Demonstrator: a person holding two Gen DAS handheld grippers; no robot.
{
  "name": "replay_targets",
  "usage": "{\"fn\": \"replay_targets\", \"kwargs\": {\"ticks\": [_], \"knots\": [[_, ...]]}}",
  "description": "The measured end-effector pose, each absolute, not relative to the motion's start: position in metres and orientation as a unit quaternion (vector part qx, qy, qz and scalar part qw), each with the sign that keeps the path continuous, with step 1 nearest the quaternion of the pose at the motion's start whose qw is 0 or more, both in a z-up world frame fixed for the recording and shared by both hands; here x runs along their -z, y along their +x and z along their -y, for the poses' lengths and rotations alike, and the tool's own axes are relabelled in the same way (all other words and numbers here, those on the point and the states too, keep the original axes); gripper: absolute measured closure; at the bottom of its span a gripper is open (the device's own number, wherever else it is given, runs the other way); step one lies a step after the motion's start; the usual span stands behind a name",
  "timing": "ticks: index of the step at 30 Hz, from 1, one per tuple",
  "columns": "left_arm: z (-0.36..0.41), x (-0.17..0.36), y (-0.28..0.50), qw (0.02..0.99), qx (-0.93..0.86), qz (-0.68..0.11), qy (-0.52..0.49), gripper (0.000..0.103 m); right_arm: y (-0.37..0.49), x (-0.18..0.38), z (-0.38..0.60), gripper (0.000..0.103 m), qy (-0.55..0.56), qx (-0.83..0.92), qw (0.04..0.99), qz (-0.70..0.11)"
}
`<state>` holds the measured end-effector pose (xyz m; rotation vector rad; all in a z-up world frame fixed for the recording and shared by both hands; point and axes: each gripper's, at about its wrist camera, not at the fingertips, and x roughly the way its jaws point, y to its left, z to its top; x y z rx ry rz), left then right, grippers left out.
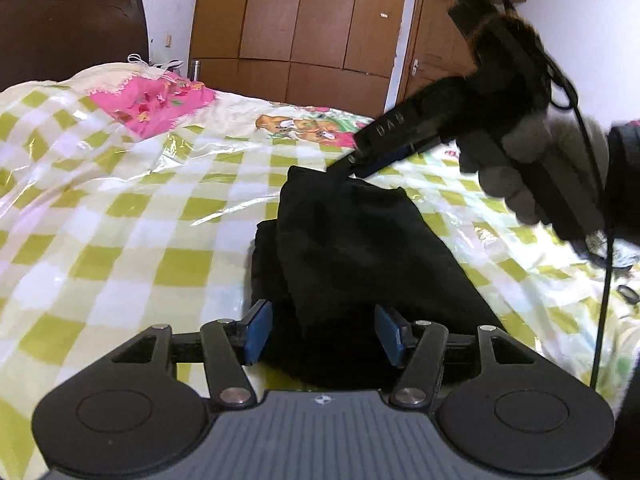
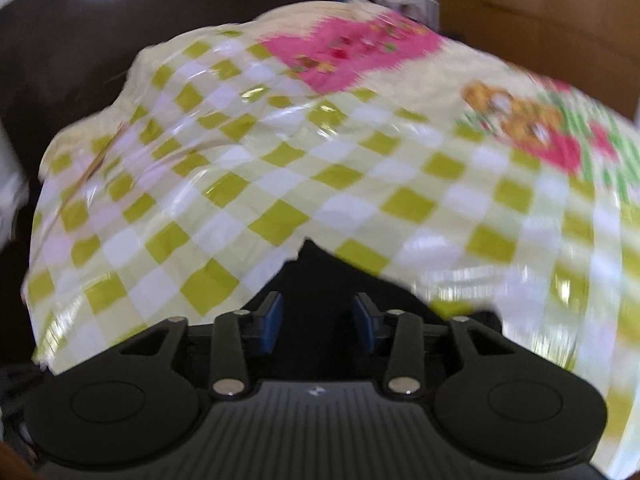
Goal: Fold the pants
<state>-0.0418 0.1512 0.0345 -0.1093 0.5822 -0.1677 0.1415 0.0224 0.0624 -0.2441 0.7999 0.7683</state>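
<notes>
Black pants [image 1: 352, 248] lie folded into a thick bundle on the checked bedspread [image 1: 132, 240]. My left gripper [image 1: 324, 330] is open, its blue pads [image 1: 258, 332] standing on either side of the bundle's near end. A gloved hand [image 1: 516, 168] holds my right gripper [image 1: 352, 164] at the upper right, its tip down at the far edge of the pants. In the blurred right wrist view the right gripper [image 2: 319, 316] is open over a dark corner of the pants [image 2: 316, 272]. Whether the pads touch the cloth is unclear.
The bed carries a shiny yellow-green and white checked cover with a pink patch [image 1: 156, 100] and a bear print [image 1: 296, 126]. A dark headboard [image 1: 68, 28] stands at the far left, wooden wardrobes [image 1: 304, 20] behind. A black cable [image 1: 604, 280] hangs at the right.
</notes>
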Motion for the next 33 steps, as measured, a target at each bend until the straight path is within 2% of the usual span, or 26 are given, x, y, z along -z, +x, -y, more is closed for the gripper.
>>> {"fn": "replay_targets", "kwargs": {"ticks": [3,6,9,10,11,12,13,14,16,19,21,23,24,25,26,29,31,32,33], "knots": [[-0.154,-0.03,-0.034,0.95,0.082,-0.294,-0.065,0.033,0.155,-0.061,-0.034,0.056,-0.16,-0.396,0.829,-0.362],[-0.157,-0.022,-0.027,0.943,0.085,-0.307,-0.098,0.028,0.173,-0.05,-0.044,0.052,-0.193,-0.425,0.799,-0.378],[-0.153,-0.02,-0.017,0.94,0.083,-0.314,-0.102,0.027,0.19,-0.038,-0.047,0.051,-0.189,-0.449,0.776,-0.401],[-0.152,-0.02,-0.016,0.94,0.083,-0.316,-0.099,0.027,0.196,-0.035,-0.047,0.053,-0.18,-0.452,0.771,-0.411],[-0.151,-0.021,-0.015,0.94,0.083,-0.316,-0.094,0.027,0.201,-0.033,-0.045,0.063,-0.168,-0.452,0.768,-0.422],[-0.149,-0.022,-0.014,0.94,0.084,-0.318,-0.088,0.027,0.205,-0.033,-0.042,0.078,-0.157,-0.45,0.766,-0.431],[-0.148,-0.023,-0.014,0.94,0.087,-0.319,-0.083,0.033,0.208,-0.035,-0.039,0.102,-0.147,-0.451,0.763,-0.438],[-0.148,-0.023,-0.013,0.939,0.093,-0.322,-0.083,0.044,0.211,-0.036,-0.035,0.101,-0.137,-0.454,0.759,-0.446],[-0.147,-0.023,-0.011,0.933,0.103,-0.332,-0.089,0.057,0.208,-0.042,-0.028,0.101,-0.138,-0.459,0.761,-0.436],[-0.142,-0.027,-0.01,0.934,0.106,-0.334,-0.072,0.062,0.204,-0.051,-0.022,0.101,-0.127,-0.463,0.769,-0.421],[-0.142,-0.028,-0.008,0.933,0.109,-0.337,-0.067,0.062,0.205,-0.054,-0.02,0.097,-0.126,-0.472,0.769,-0.411],[-0.144,-0.027,-0.007,0.931,0.112,-0.339,-0.076,0.061,0.209,-0.051,-0.021,0.087,-0.136,-0.477,0.764,-0.413],[-0.145,-0.026,-0.008,0.931,0.113,-0.338,-0.08,0.061,0.212,-0.049,-0.021,0.08,-0.136,-0.479,0.759,-0.419],[-0.147,-0.026,-0.009,0.93,0.113,-0.339,-0.087,0.058,0.216,-0.046,-0.023,0.064,-0.134,-0.483,0.753,-0.426],[-0.148,-0.026,-0.009,0.929,0.111,-0.34,-0.093,0.055,0.218,-0.043,-0.024,0.056,-0.135,-0.489,0.748,-0.428],[-0.151,-0.025,-0.01,0.928,0.099,-0.342,-0.106,0.043,0.224,-0.034,-0.029,0.048,-0.136,-0.511,0.732,-0.43],[-0.149,-0.026,-0.008,0.929,0.091,-0.344,-0.103,0.039,0.23,-0.027,-0.031,0.047,-0.12,-0.52,0.721,-0.442],[-0.146,-0.025,-0.007,0.929,0.087,-0.346,-0.098,0.036,0.232,-0.023,-0.032,0.051,-0.117,-0.517,0.721,-0.447],[-0.144,-0.024,-0.004,0.929,0.082,-0.35,-0.091,0.035,0.233,-0.02,-0.033,0.059,-0.116,-0.512,0.722,-0.45]]}}
